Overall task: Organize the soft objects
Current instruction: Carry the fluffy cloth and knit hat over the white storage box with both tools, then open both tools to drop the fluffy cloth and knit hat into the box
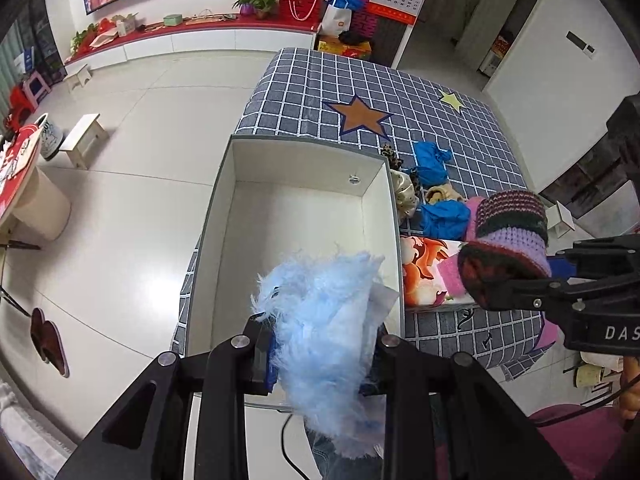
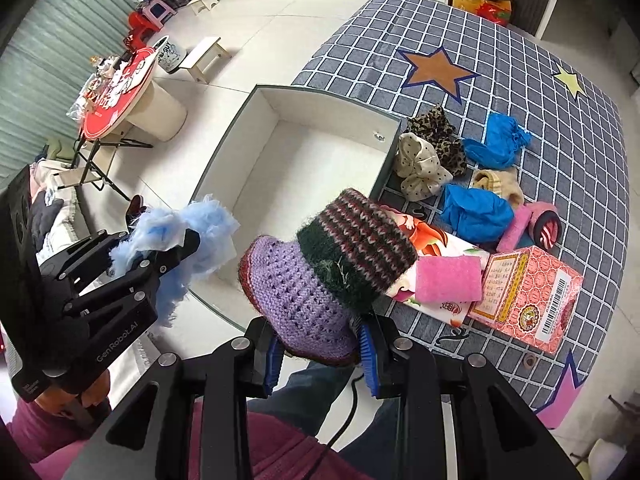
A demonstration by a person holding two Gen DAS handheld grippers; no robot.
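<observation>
Both grippers carry soft things above the open white box (image 1: 248, 216).

Left gripper (image 1: 320, 354) is clamped on a fluffy light-blue tuft (image 1: 328, 312) over the box's near end; right gripper (image 2: 320, 354) grips a knitted purple-and-striped slipper (image 2: 320, 272) over the box's near right edge. That slipper hangs partly past the wall, so I'd guess letting go now could drop it onto the checked cloth (image 2: 560, 184) or the pink carton (image 2: 528, 292).
</observation>
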